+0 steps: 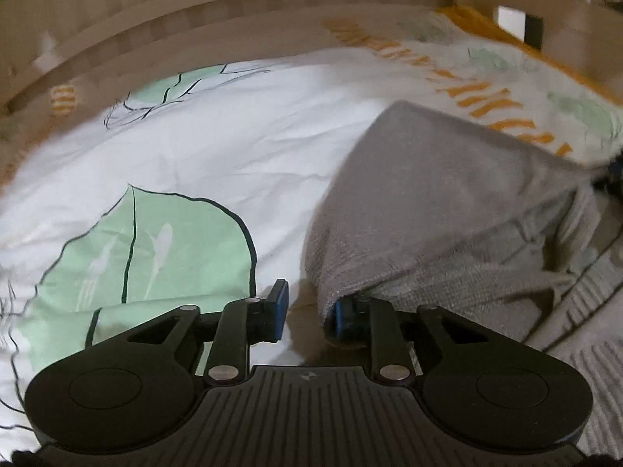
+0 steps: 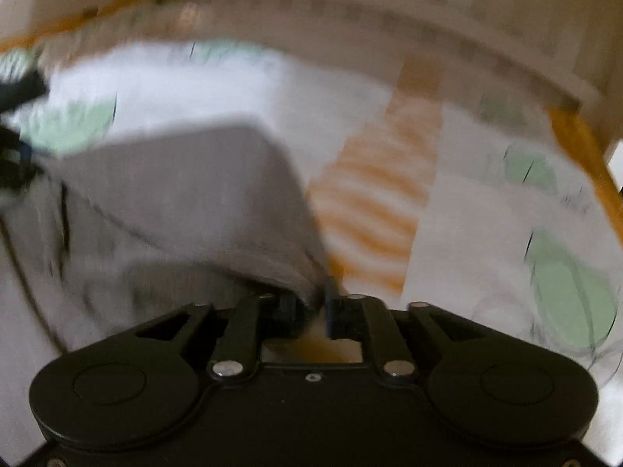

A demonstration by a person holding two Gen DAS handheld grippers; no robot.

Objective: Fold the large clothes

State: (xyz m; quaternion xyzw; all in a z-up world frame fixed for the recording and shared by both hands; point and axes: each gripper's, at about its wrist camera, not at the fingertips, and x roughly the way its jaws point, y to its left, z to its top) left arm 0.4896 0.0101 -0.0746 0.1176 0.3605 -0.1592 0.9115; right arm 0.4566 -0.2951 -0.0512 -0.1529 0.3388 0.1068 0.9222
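Nearest in the left wrist view, the left gripper (image 1: pixel 311 311) stands with its blue-padded fingers (image 1: pixel 281 303) parted. The grey knitted garment (image 1: pixel 428 202) drapes over the finger at 3 o'clock, hiding most of its pad, while the finger at 9 o'clock stands clear of the cloth with bare bedsheet in the gap. So this gripper looks open and not pinching, with the fabric edge touching only one finger.

In the blurred right wrist view, the right gripper (image 2: pixel 311 303) has a corner of the same grey garment (image 2: pixel 187 194) running down between its fingers. A narrow gap still shows beside the cloth, so whether it is truly clamped I cannot tell; it looks like a hold on the hem.

The relation that matters is this: from the left gripper the cloth lies toward 1 to 3 o'clock, and from the right gripper toward 10 to 12 o'clock. The garment is therefore strung between the two tools, its raised fold running roughly across from one to the other. The left fingers are already at the edge, and in my judgement need only shift slightly toward 3 o'clock and close before the fold is carried over.

Farther out, the white bedsheet with green leaf prints and orange stripes (image 1: pixel 187 148) covers the bed under the garment. Beyond it, at 12 o'clock, runs the pale wooden slatted bed rail (image 1: pixel 233 11).

The orange marks on the sheet may be lettering, but are too smeared to read. No brand or label is legible.
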